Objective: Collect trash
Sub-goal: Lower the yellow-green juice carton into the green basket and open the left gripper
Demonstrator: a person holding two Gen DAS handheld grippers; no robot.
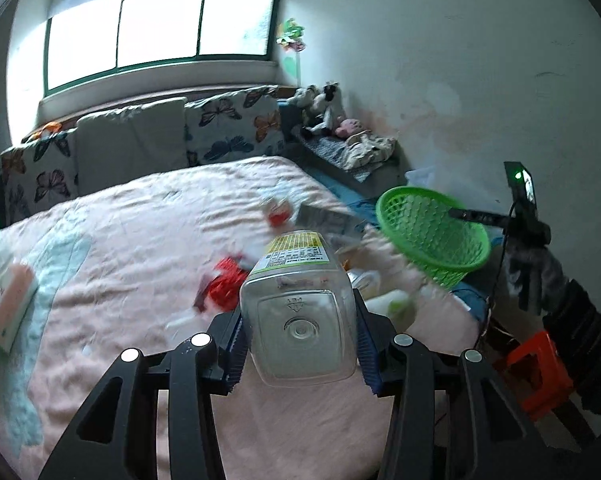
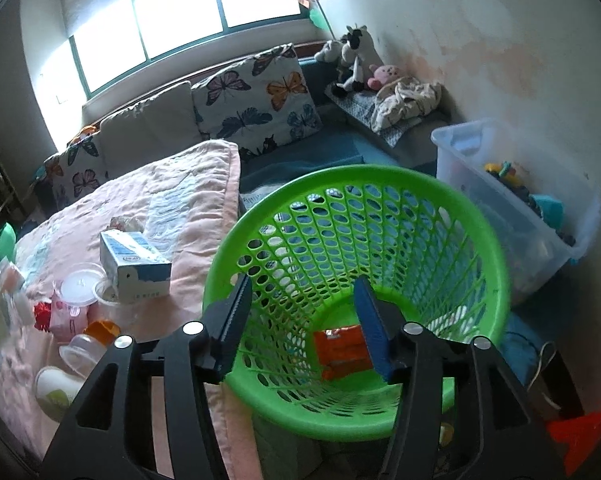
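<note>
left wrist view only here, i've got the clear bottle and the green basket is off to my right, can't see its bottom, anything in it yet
Observer: Yes, one orange packet lies flat on the bottom of the green basket.
Operator: is the right one holding anything
Observer: No. The right gripper is over the basket mouth, fingers open, nothing between them.
Operator: what's beyond the basket
Observer: A clear storage bin holding toys, against the wall.
</note>
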